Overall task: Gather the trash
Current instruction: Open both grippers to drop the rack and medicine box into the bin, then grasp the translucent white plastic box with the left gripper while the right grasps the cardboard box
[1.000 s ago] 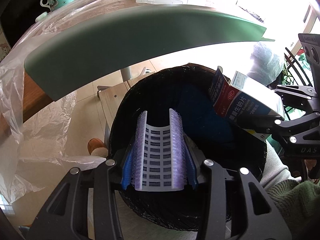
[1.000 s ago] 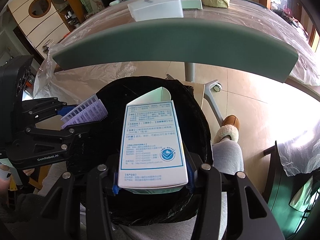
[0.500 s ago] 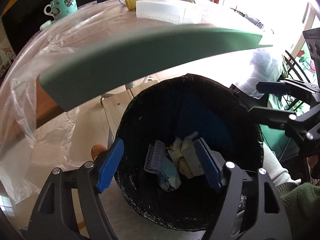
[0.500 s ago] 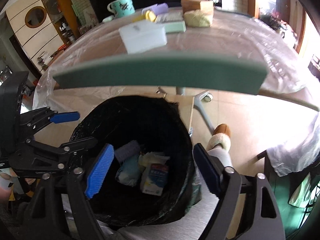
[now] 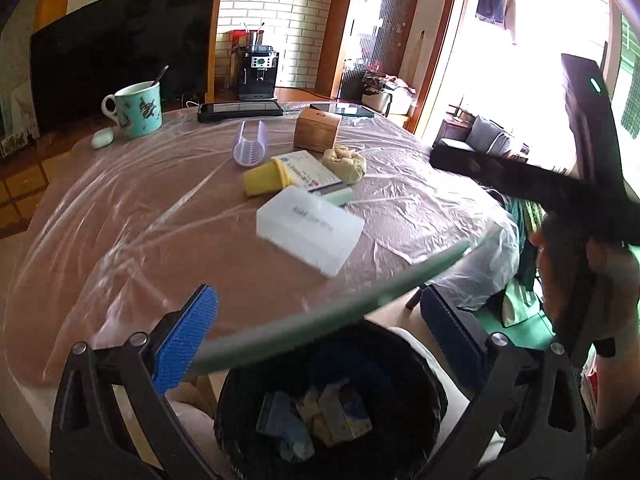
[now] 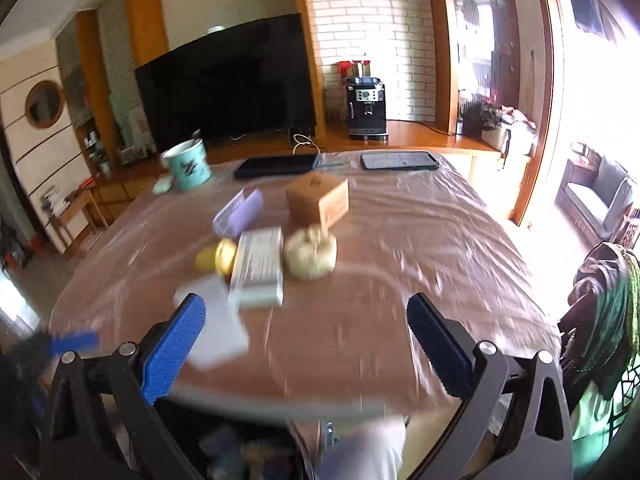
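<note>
My left gripper (image 5: pixel 320 344) is open and empty, raised over the near table edge above the black-lined trash bin (image 5: pixel 404 360), which holds a purple tray, crumpled paper and a box. My right gripper (image 6: pixel 306 344) is open and empty, also above the table edge. On the table lie a purple tray (image 5: pixel 250 145), a yellow sponge (image 5: pixel 262 178), a blue-and-white medicine box (image 5: pixel 306 170), a crumpled paper ball (image 5: pixel 345 163) and a white plastic box (image 5: pixel 310 230). The right view (image 6: pixel 310 256) shows the paper ball too.
A teal mug (image 5: pixel 136 110) with a spoon, a wooden box (image 5: pixel 318 130), a tablet (image 5: pixel 240 110) and a phone (image 5: pixel 340 109) stand at the table's far side. Clear plastic sheet covers the table (image 5: pixel 120 240). A TV and coffee machine stand behind.
Both grippers opened and dropped the purple tray and the medicine box into the bin, then rose from over the bin to look across the tabletop.
</note>
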A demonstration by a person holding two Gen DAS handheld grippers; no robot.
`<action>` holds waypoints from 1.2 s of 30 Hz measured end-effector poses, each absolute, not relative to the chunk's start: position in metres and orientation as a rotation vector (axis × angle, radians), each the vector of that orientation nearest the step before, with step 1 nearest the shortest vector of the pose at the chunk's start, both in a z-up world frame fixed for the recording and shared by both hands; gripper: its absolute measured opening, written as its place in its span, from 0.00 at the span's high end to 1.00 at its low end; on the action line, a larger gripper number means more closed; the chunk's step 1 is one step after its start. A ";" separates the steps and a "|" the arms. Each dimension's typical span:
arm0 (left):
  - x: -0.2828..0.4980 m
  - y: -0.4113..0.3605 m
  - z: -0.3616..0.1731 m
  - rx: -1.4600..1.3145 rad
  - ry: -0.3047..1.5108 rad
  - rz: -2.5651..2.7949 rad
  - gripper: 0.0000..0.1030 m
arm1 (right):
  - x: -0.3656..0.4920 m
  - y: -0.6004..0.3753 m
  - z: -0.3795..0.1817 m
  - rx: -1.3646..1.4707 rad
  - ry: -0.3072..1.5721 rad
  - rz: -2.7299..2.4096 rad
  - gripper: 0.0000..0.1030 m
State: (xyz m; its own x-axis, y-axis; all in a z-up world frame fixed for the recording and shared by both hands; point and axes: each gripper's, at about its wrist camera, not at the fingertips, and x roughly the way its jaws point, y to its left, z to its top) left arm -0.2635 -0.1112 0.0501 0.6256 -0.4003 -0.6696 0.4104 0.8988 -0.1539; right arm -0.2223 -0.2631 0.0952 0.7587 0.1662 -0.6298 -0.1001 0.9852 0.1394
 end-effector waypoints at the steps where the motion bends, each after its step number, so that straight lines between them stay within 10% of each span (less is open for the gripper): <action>1: -0.256 -0.120 0.049 0.027 0.762 -0.472 0.01 | -0.207 -0.264 0.096 0.103 0.700 0.151 0.04; 36: -0.171 -0.161 0.005 0.030 0.870 -0.404 0.02 | -0.005 -0.237 0.028 -0.139 0.894 0.308 0.06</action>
State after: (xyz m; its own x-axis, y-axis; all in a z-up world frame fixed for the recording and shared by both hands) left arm -0.1707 -0.1605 0.0050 0.5743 -0.3325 -0.7480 0.3563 0.9242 -0.1373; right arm -0.0046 -0.2369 0.0283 0.5863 0.2060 -0.7835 -0.3207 0.9471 0.0090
